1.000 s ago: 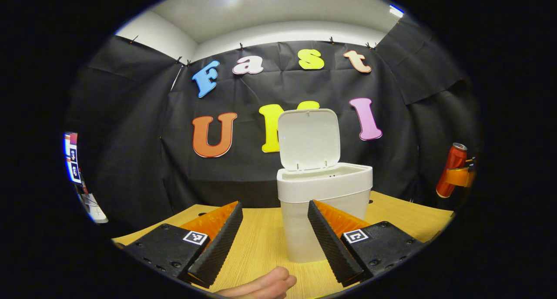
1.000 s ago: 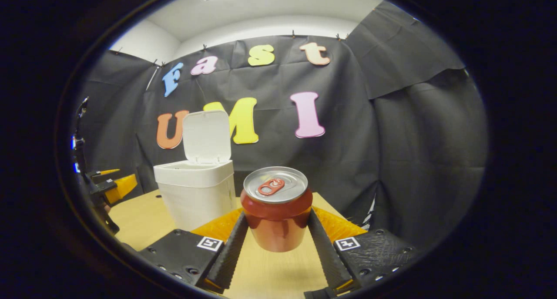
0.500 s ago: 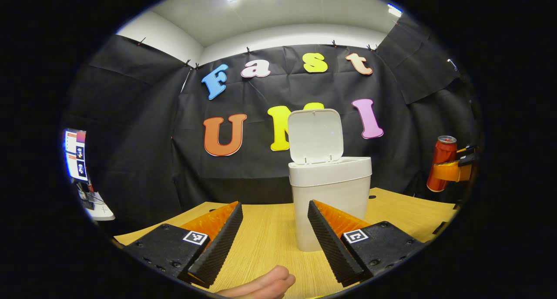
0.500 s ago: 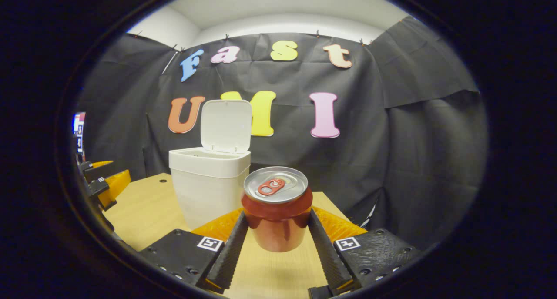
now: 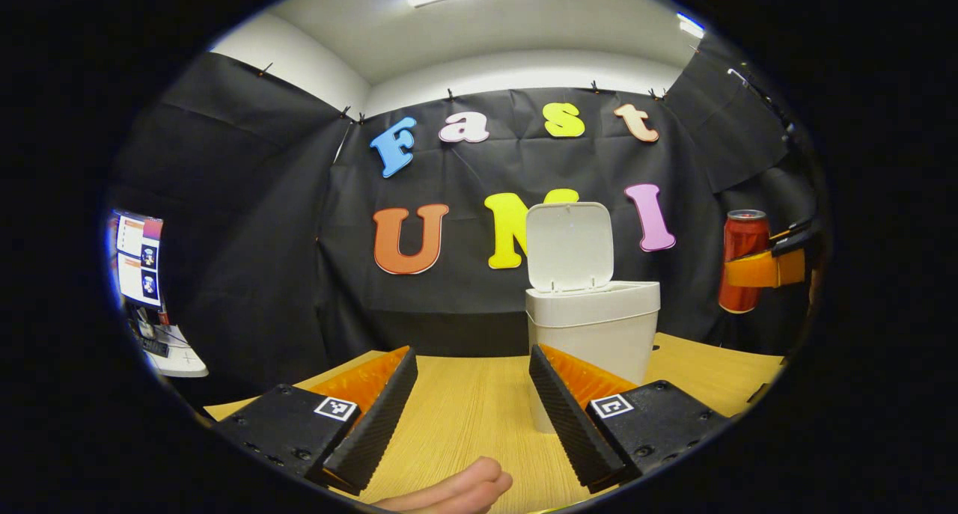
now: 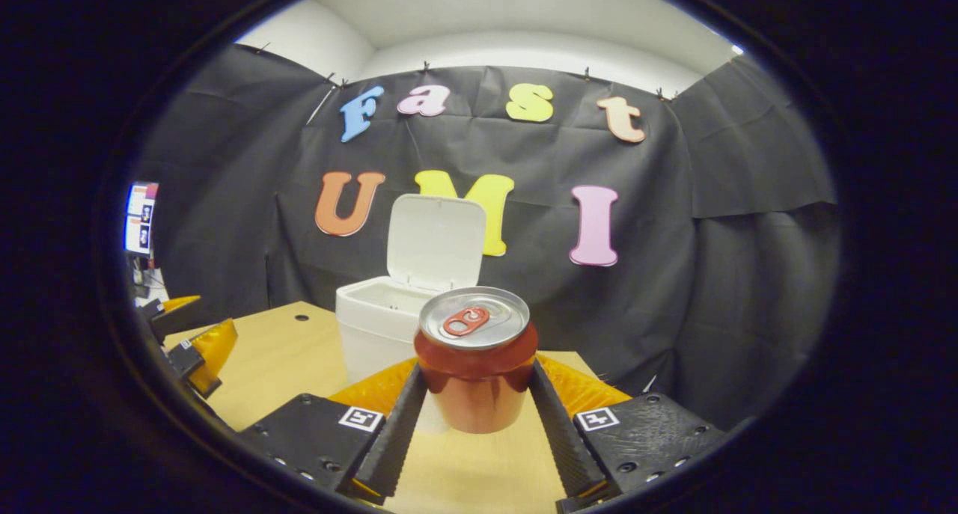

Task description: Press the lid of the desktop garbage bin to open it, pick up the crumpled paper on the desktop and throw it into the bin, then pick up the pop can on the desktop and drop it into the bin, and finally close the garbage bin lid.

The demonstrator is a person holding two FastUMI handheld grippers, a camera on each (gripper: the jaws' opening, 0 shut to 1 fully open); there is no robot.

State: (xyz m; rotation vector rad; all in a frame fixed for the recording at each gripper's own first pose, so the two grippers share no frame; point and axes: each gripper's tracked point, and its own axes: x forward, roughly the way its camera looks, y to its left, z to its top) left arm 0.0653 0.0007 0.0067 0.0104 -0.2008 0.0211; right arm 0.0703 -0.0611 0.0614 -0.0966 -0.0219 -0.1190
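A red pop can (image 6: 476, 364) with a silver top is clamped between the fingers of my right gripper (image 6: 476, 402), held upright above the table. Behind it stands the white garbage bin (image 6: 374, 327), its lid (image 6: 436, 242) tipped up and open. In the left gripper view the same bin (image 5: 595, 327) stands right of centre with its lid (image 5: 570, 246) raised, and the can (image 5: 741, 259) hangs in the air at the far right, higher than the bin's rim. My left gripper (image 5: 471, 413) is open over the table with nothing between its fingers.
The wooden table (image 5: 464, 409) runs under both grippers. A fingertip of the holding hand (image 5: 456, 491) shows at the bottom of the left gripper view. My left gripper (image 6: 191, 342) appears at the left edge of the right gripper view. Black cloth walls close the booth.
The right gripper has carried the can up and toward the bin, which now sits right behind the can. The left gripper has drawn back and turned left, away from the bin.
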